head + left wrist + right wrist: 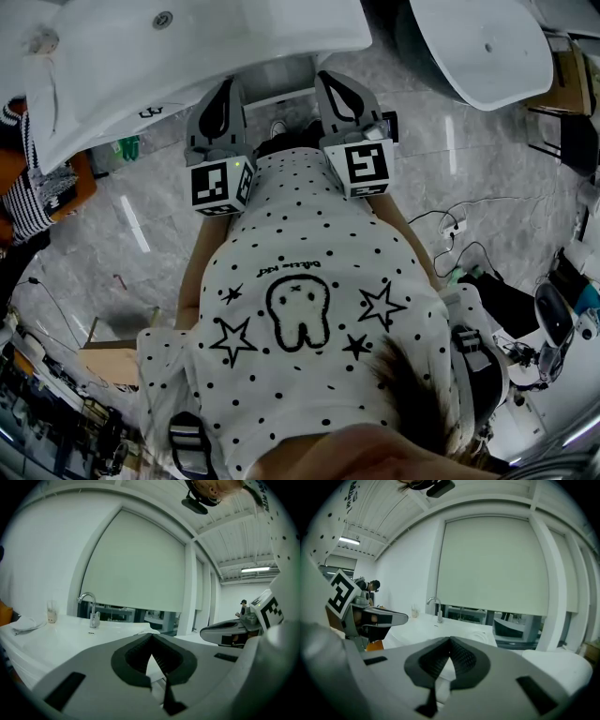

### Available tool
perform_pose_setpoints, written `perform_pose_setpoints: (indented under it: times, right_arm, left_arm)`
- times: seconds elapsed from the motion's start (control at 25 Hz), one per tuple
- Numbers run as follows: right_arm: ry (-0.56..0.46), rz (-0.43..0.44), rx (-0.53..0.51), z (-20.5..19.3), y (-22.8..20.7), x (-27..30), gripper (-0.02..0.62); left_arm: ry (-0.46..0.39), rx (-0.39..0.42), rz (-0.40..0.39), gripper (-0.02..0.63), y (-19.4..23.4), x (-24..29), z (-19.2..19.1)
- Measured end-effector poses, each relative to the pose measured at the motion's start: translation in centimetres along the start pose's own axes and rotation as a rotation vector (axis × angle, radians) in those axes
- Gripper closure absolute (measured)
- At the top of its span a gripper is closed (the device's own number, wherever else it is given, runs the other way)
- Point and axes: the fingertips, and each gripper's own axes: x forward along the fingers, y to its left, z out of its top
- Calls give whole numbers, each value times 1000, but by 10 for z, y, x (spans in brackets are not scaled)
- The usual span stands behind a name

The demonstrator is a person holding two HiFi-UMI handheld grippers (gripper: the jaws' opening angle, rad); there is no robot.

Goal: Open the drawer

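Head view: both grippers up front over the dotted shirt (309,281), side by side. Left gripper (229,84) and right gripper (328,77) point at the white basin (206,56). Between their tips, under the rim, a white strip (281,96) shows. Could be the drawer's top edge, can't confirm; fingers look near it, contact not readable. Cabinet front is hidden by the basin overhang.

Left gripper view: left gripper (151,637) has its fingers pressed together at the tips, nothing pinched. It looks over the bench (61,637), w/ faucet (89,605) and a small cup (51,613). No drawer here, it's below frame. The right gripper (234,630) is alongside.

Right gripper view: right gripper (450,641) has its fingers together too, empty. Same faucet (436,607), and the left gripper (377,618) at left edge. Drawer not visible either.
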Motion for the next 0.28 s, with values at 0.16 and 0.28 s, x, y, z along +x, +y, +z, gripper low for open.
perform_pose_setpoints:
  times: [0.16, 0.28]
  right_arm:
    - [1, 2, -3, -1, 4, 2, 581]
    - [0, 2, -4, 0, 6, 2, 581]
  left_arm:
    - [0, -2, 0, 603, 4, -2, -2]
    - [-1, -4, 0, 603, 5, -2, -1]
